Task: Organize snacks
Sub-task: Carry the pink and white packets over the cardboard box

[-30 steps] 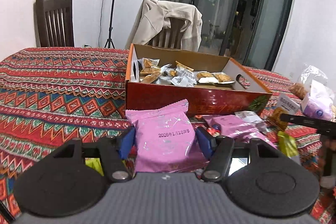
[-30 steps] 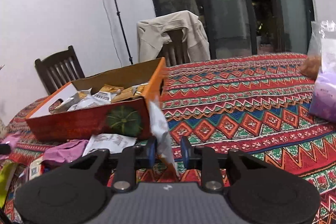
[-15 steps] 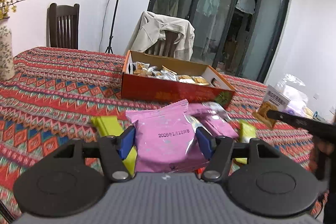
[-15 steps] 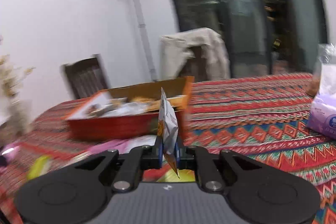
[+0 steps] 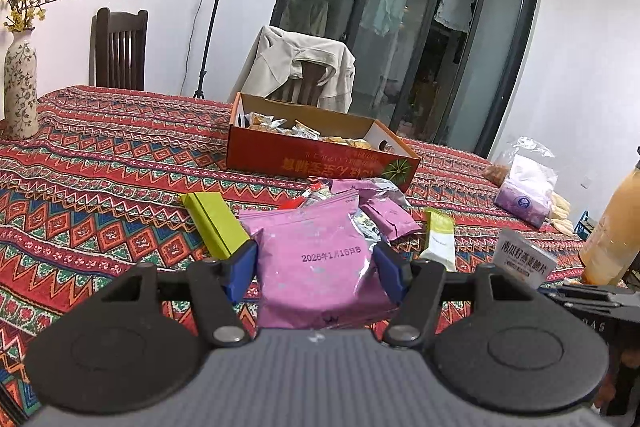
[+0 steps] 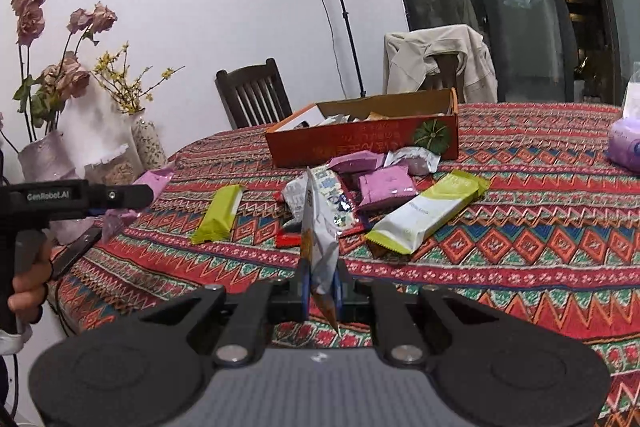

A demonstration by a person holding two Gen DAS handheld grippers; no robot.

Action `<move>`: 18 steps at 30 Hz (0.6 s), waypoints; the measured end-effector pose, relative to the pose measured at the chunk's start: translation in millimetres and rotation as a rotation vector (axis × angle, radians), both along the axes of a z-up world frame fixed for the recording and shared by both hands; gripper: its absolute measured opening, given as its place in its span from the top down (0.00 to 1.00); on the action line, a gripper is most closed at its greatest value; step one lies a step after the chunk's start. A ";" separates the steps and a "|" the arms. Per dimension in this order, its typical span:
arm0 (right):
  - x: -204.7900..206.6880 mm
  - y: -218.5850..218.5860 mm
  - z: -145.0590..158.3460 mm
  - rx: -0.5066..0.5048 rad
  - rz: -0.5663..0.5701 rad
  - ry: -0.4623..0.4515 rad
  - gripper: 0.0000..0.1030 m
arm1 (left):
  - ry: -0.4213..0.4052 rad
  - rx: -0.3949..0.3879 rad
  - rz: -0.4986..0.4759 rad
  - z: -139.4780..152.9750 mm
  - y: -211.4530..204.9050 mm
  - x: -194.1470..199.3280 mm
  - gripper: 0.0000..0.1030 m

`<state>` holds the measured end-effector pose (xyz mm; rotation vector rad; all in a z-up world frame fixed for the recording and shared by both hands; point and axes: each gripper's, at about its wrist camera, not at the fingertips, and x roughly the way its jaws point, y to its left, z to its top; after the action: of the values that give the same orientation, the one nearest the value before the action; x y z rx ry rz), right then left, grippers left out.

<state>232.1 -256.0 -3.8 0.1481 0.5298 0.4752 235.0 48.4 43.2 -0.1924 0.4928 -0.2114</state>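
My left gripper (image 5: 316,265) clamps a pink packet (image 5: 320,263) stamped with the date 2026, both blue pads against its sides; my right gripper (image 6: 322,285) is pinched narrow on a thin silver packet (image 6: 320,227) standing edge-on; only the right view shows the left tool's side, lettered "CenRobot.AI", and the hand (image 6: 26,287) on its handle; beyond lie loose snacks (image 6: 384,187) just in front of the red box (image 5: 320,155) on the patterned tablecloth (image 5: 100,163); only the left view shows a bottle (image 5: 612,227).

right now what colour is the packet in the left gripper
Pink, with a printed date; the pink packet shows best in the left wrist view.
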 end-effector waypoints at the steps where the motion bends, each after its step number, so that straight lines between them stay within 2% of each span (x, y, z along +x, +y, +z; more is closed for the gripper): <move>1: 3.1 -0.7 1.1 0.003 -0.002 -0.003 0.89 | 0.003 -0.006 -0.002 -0.6 1.3 2.9 0.38; 5: 19.6 -7.6 7.3 0.056 0.026 -0.005 0.89 | 0.021 -0.042 -0.020 4.3 11.7 30.4 0.38; 9: 60.6 -12.2 34.9 0.070 0.065 -0.049 0.89 | -0.034 -0.027 -0.056 35.0 19.8 80.3 0.38; 14: 149.0 -8.4 74.9 0.045 0.121 -0.088 0.89 | -0.110 0.053 -0.069 69.6 18.9 156.2 0.38; 18: 234.7 13.1 95.6 0.046 0.195 -0.062 0.89 | -0.089 0.047 -0.066 77.6 18.5 232.4 0.38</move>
<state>466.8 -243.0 91.7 0.1255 0.4745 0.6807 467.4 66.9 120.9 -0.1200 0.4156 -0.2715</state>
